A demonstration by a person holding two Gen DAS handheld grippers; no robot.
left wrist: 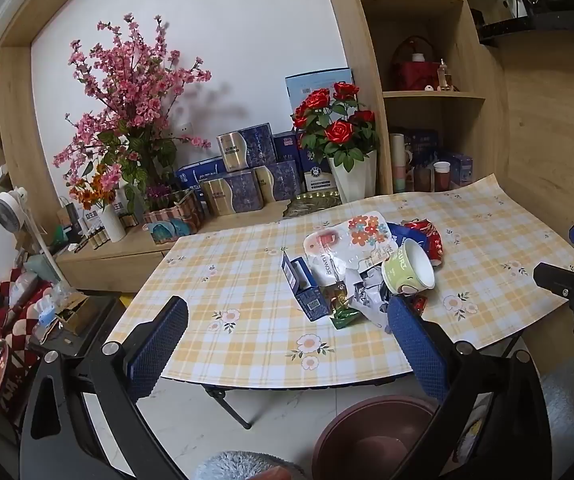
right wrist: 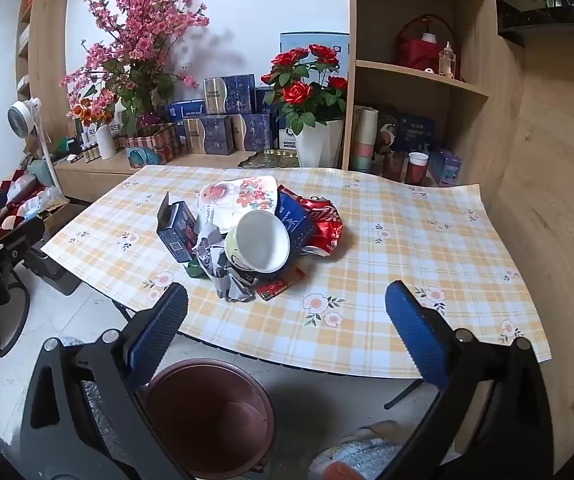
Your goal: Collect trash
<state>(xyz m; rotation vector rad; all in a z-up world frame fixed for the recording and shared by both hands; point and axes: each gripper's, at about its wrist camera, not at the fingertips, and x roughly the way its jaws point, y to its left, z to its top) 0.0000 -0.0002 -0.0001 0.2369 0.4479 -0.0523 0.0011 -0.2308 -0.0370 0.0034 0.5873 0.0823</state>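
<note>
A heap of trash lies mid-table on the yellow checked cloth (left wrist: 243,268) (right wrist: 407,252): a small blue box (left wrist: 303,286) (right wrist: 177,232), a flowered white pouch (left wrist: 353,240) (right wrist: 243,196), a tipped green paper cup (left wrist: 407,270) (right wrist: 259,242), a crushed red cola can (left wrist: 433,238) (right wrist: 327,224), crumpled paper (left wrist: 367,300) (right wrist: 223,270), a green wrapper (left wrist: 345,317) and a red wrapper (right wrist: 281,285). My left gripper (left wrist: 287,344) and right gripper (right wrist: 287,328) hover open and empty over the table's near edge, short of the heap. A brown bin (left wrist: 371,436) (right wrist: 211,416) stands on the floor below them.
Behind the table a low wooden counter (left wrist: 135,246) carries pink blossoms (left wrist: 127,92), red roses in a white pot (right wrist: 307,92), blue gift boxes (right wrist: 223,124) and a small fan (left wrist: 11,208). Shelves (right wrist: 419,72) rise at the right. The table's folding legs (left wrist: 227,404) and fluffy slippers (right wrist: 359,452) are near the bin.
</note>
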